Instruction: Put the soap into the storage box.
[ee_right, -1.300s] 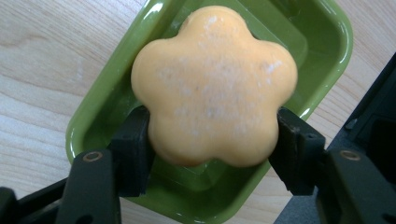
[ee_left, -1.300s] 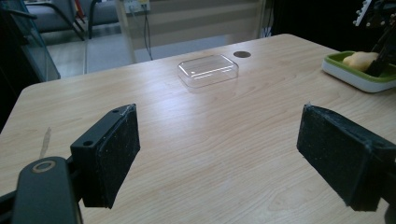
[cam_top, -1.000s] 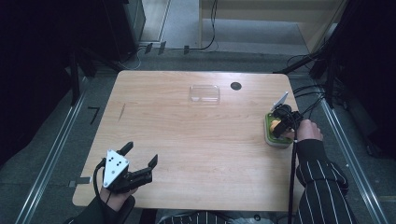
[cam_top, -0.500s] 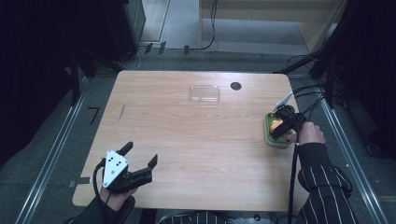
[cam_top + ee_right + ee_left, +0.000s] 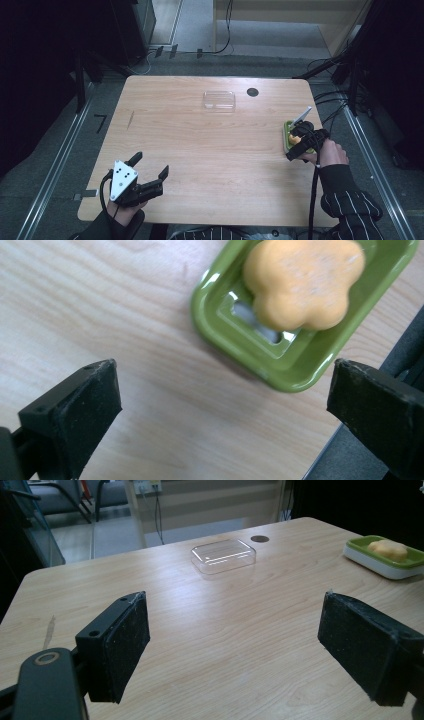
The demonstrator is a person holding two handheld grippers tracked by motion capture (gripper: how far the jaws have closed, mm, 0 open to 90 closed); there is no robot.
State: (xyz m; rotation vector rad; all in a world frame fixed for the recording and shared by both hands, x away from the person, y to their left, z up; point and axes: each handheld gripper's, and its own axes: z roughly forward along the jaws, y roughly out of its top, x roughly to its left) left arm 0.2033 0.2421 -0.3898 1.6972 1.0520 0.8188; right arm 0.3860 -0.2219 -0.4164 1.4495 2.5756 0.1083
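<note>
A green soap dish sits at the table's right edge with an orange flower-shaped soap lying in it. My right gripper hovers just over the dish's near end. Its jaws have just been opening and now stand wide. In the right gripper view the gripper has nothing gripped, and the soap rests in the dish just ahead of the pads. My left gripper stays low at the near left corner, open and holding nothing.
A clear plastic box lies at the far middle of the wooden table, with a small black round hole to its right. Cables run over the floor past the table's right and far edges.
The right gripper has pulled back a little toward the near edge, away from the dish, and its jaws have opened. The left gripper has not moved.
</note>
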